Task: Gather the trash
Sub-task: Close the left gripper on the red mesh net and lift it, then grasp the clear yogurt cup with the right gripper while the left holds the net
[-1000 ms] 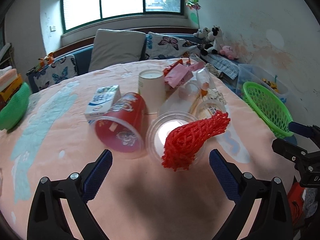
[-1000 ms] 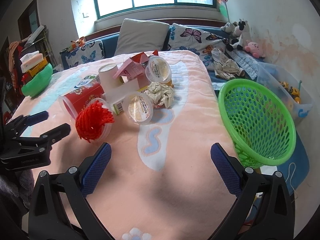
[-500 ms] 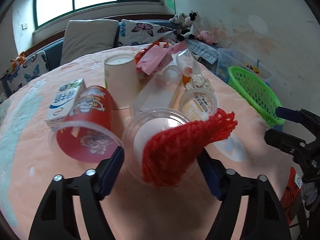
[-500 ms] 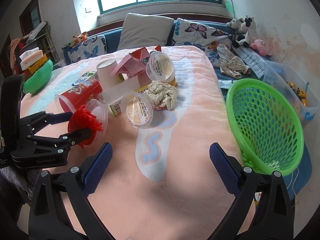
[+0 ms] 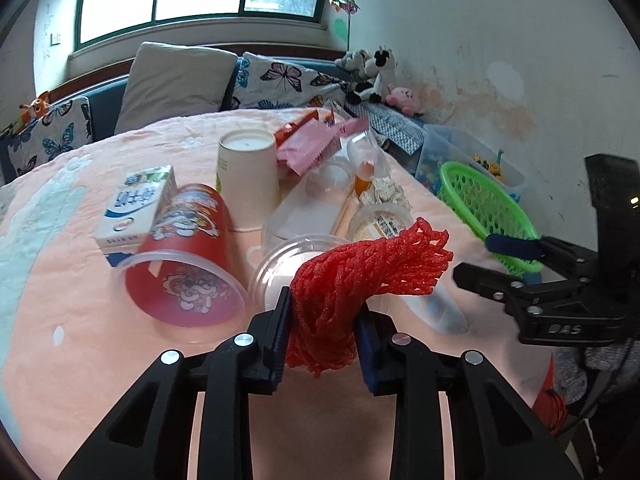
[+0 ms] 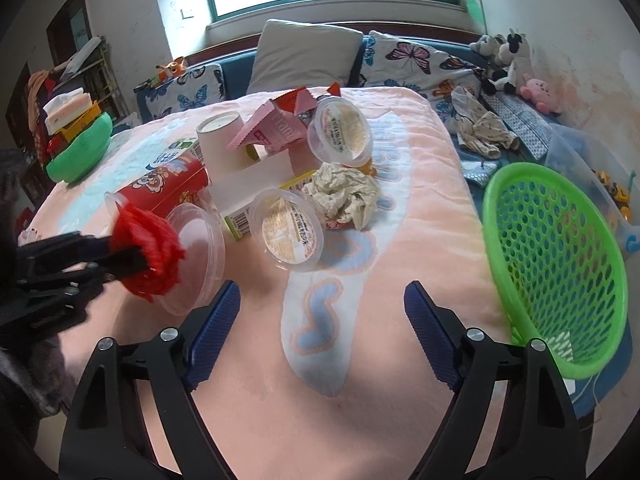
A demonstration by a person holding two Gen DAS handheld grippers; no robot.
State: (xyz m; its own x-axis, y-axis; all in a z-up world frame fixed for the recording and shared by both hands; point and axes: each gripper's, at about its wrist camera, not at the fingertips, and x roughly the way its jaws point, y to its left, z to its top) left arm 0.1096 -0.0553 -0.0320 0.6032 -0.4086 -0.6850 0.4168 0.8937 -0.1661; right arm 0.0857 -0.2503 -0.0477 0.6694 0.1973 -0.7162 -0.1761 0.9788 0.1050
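Note:
A red foam net (image 5: 372, 264) sticks out of a clear plastic cup (image 5: 276, 264) lying on its side on the pink cloth. My left gripper (image 5: 322, 300) is closing, and both pads press the net's lower end between them. The right wrist view shows the same grip from the side: net (image 6: 148, 240), clear cup (image 6: 200, 256). My right gripper (image 6: 322, 292) hangs over bare cloth in front of the pile. Its jaws are closing with nothing between them. A green mesh basket (image 6: 560, 264) stands tilted at the table's right edge.
The pile also holds a red printed cup (image 5: 188, 248) on its side, a milk carton (image 5: 140, 204), a white paper cup (image 5: 248, 184), a pink wrapper (image 6: 272, 128), two lidded tubs (image 6: 290, 234), and crumpled paper (image 6: 344, 196). A sofa with cushions runs behind.
My left gripper moved in on the red net and its jaws came together onto it. The right gripper drifted slightly forward and its jaws narrowed.

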